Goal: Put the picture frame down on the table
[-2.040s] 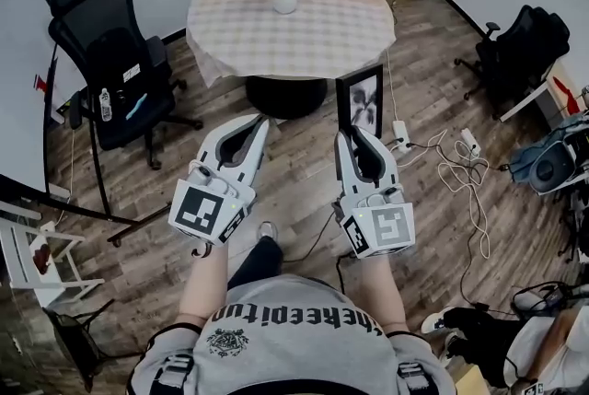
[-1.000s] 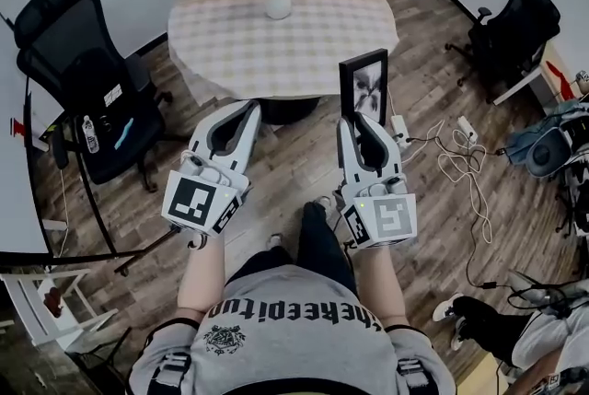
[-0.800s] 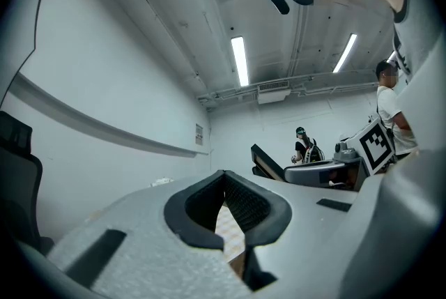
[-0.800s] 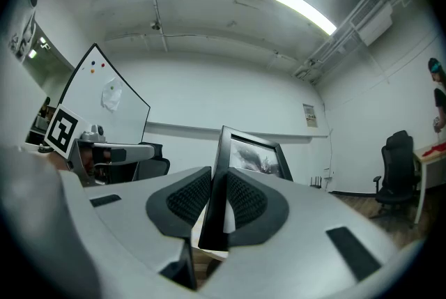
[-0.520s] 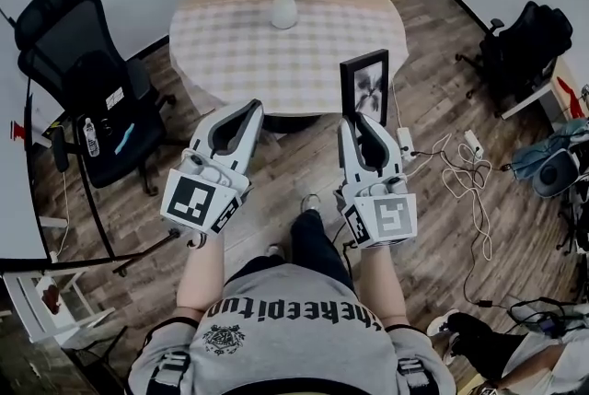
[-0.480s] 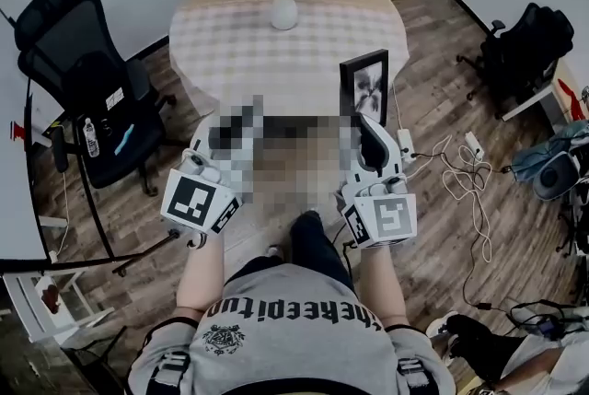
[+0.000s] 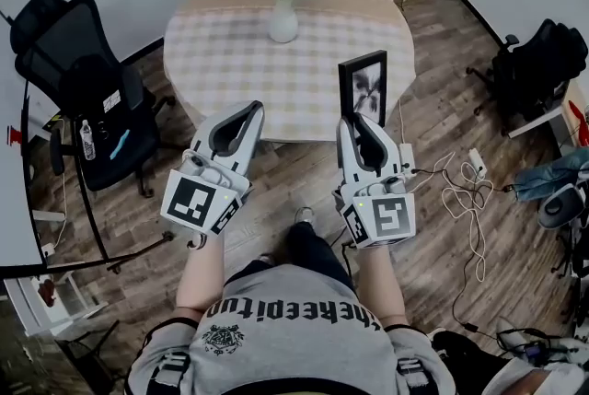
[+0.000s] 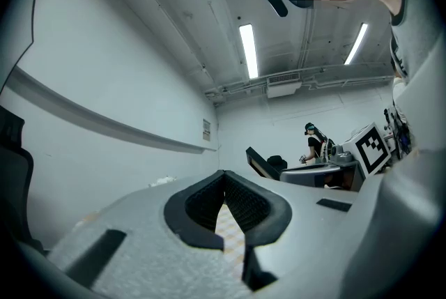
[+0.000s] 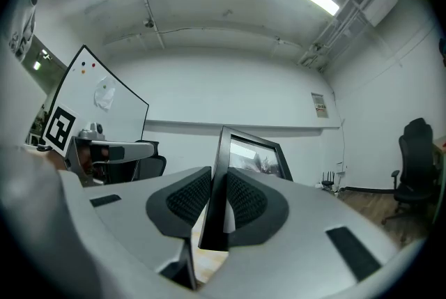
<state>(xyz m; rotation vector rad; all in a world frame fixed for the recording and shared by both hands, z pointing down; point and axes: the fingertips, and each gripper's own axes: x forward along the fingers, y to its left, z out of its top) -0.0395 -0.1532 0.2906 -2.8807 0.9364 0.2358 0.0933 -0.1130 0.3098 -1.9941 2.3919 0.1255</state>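
Observation:
A black picture frame [image 7: 363, 87] with a grey photo stands upright in my right gripper [image 7: 357, 119], which is shut on its lower edge. In the right gripper view the frame [image 9: 245, 159] rises from between the two dark pads. It hangs over the near right edge of the round table [image 7: 230, 62] with a checked cloth. My left gripper [image 7: 248, 110] is shut with nothing in it, its tips over the table's near edge. The left gripper view shows its pads [image 8: 240, 207] meeting at the tips.
A white vase of flowers [image 7: 284, 6] stands at the far middle of the table. A black office chair [image 7: 78, 80] stands to the left, another [image 7: 538, 71] at the right. Cables and a power strip [image 7: 460, 191] lie on the wooden floor at the right.
The person has stepped toward the table. Both grippers and the frame now reach over its near edge, where before they hung above the floor in front of it.

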